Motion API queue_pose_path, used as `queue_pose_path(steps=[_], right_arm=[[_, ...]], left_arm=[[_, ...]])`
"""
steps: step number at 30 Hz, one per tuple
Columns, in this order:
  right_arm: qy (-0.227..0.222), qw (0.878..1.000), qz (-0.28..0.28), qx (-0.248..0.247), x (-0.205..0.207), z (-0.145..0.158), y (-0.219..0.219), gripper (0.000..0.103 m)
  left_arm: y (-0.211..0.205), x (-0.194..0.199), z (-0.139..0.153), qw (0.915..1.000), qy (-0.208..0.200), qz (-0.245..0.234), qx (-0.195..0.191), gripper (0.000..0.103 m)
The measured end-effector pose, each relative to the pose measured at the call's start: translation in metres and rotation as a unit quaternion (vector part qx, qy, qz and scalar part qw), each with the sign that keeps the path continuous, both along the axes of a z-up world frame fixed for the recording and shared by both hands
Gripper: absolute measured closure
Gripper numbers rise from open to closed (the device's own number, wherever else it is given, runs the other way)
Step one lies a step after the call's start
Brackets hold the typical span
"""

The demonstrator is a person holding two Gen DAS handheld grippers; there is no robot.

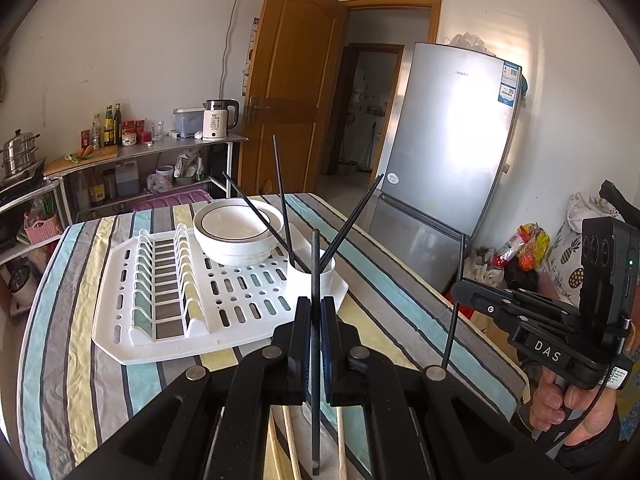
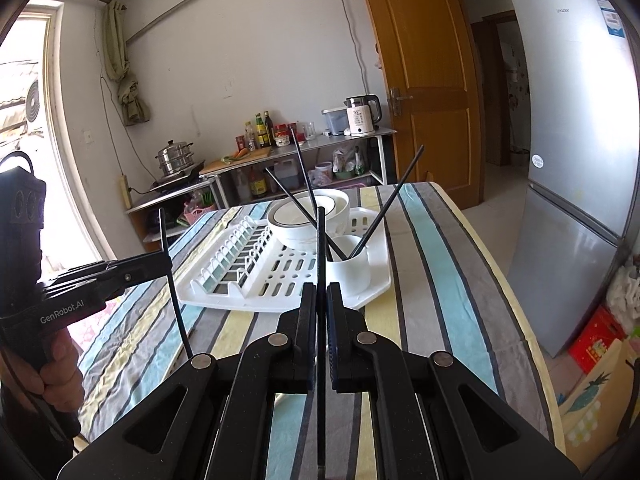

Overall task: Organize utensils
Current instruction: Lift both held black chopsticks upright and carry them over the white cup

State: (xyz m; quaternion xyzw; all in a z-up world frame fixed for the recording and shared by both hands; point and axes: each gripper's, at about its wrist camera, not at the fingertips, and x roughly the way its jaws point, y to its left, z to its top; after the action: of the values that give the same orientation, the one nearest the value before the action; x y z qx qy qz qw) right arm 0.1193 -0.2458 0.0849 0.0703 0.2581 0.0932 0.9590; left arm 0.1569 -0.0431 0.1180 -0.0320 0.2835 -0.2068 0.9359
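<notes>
My left gripper [image 1: 316, 312] is shut on a black chopstick [image 1: 315, 264] held upright just in front of the white holder cup [image 1: 320, 280]. The cup stands on the white drying rack [image 1: 224, 304] and holds three black chopsticks [image 1: 352, 216]. My right gripper [image 2: 321, 300] is shut on another black chopstick [image 2: 321, 240], upright, short of the cup [image 2: 352, 272]. Each gripper shows in the other's view, the right gripper [image 1: 460, 292] and the left gripper [image 2: 164, 264], each with its chopstick. Two wooden chopsticks [image 1: 292, 440] lie on the cloth under my left gripper.
Stacked white bowls [image 1: 236, 236] sit on the rack behind the cup. The table has a striped cloth [image 1: 80, 320]. A fridge [image 1: 452, 140] stands right of the table, a shelf with a kettle [image 1: 218, 120] and bottles behind it. The table edge runs along the right [image 2: 520, 320].
</notes>
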Motion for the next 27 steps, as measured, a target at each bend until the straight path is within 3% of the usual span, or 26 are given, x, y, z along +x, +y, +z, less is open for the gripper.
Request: queue_pose_path(steps=[27], right_arm=[[-0.033,0.999,-0.004,-0.001,-0.006,0.024,-0.004,0.098]], left_arm=[[-0.001,0.004,0.025,0.9999,-0.015,0.005,0.002,0.099]])
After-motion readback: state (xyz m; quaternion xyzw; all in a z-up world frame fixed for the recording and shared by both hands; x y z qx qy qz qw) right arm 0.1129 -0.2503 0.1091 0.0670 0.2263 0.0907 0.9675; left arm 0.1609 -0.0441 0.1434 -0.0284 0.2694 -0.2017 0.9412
